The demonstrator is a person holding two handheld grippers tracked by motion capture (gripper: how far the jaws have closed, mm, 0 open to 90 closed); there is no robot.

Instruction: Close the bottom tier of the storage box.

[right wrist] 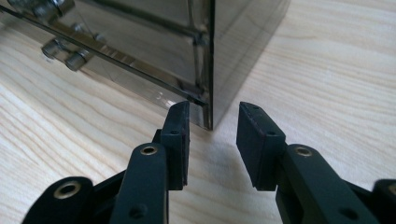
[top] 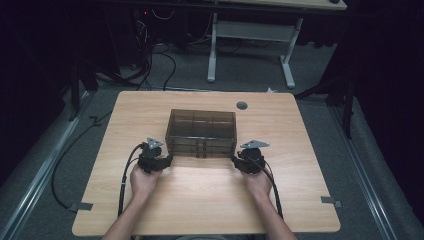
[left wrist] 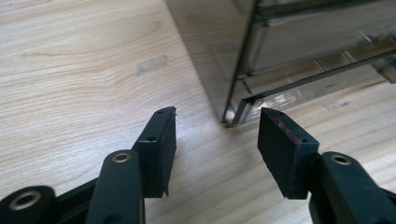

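Overhead, a smoky transparent drawer cabinet [top: 201,132] stood near the middle of the wooden table [top: 125,195], with the left gripper [top: 167,159] at its front left corner and the right gripper [top: 235,160] at its front right corner, each held in a hand. In the left gripper view, the jaws stood apart with nothing between them, the cabinet's lower corner [left wrist: 231,116] just ahead. In the right gripper view, the jaws were likewise parted and empty, the cabinet's corner edge [right wrist: 211,112] just beyond their tips, small drawer knobs [right wrist: 65,56] at the left.
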